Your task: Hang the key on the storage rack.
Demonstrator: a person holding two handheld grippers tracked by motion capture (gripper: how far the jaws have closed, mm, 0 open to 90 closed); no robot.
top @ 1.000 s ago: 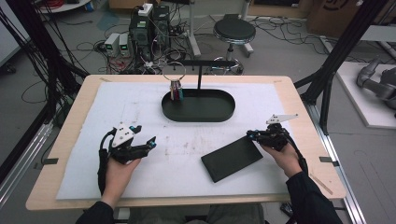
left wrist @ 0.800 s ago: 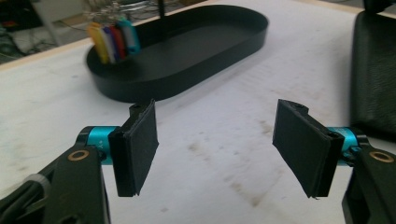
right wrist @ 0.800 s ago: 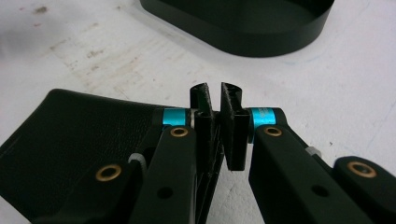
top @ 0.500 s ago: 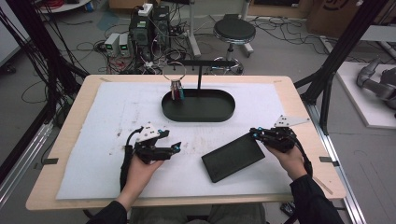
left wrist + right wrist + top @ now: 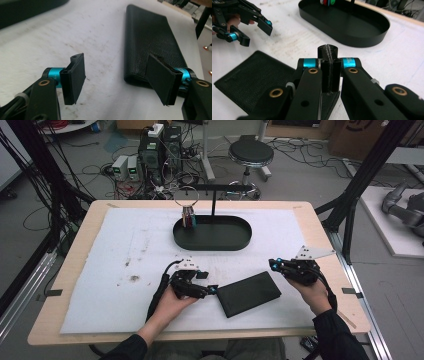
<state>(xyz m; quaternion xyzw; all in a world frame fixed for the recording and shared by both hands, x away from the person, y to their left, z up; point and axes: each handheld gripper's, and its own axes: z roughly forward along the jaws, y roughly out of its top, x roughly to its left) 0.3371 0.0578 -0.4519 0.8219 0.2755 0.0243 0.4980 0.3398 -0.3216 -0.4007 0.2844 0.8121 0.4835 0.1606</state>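
Observation:
A flat black leather wallet (image 5: 248,293) lies on the white mat (image 5: 125,250) near the table's front. My left gripper (image 5: 209,289) sits at the wallet's left end, jaws open. In the left gripper view the wallet (image 5: 150,37) has its near edge between the pads of the left gripper (image 5: 116,72), and the right pad (image 5: 160,80) hovers over the leather. My right gripper (image 5: 274,265) is just off the wallet's right corner, shut with nothing in it. In the right gripper view its tips (image 5: 328,50) are pressed together above the mat, with the wallet (image 5: 254,75) to the lower left.
A black oval tray (image 5: 225,236) sits at the back centre, with a thin T-shaped stand (image 5: 214,202) rising from it. A ring with several coloured tags (image 5: 188,217) hangs at the tray's left end. Stools, cables and equipment are behind the table.
My left gripper has slid right across the mat to the wallet's left end. My right gripper has edged slightly left. The wallet has stayed where it was.

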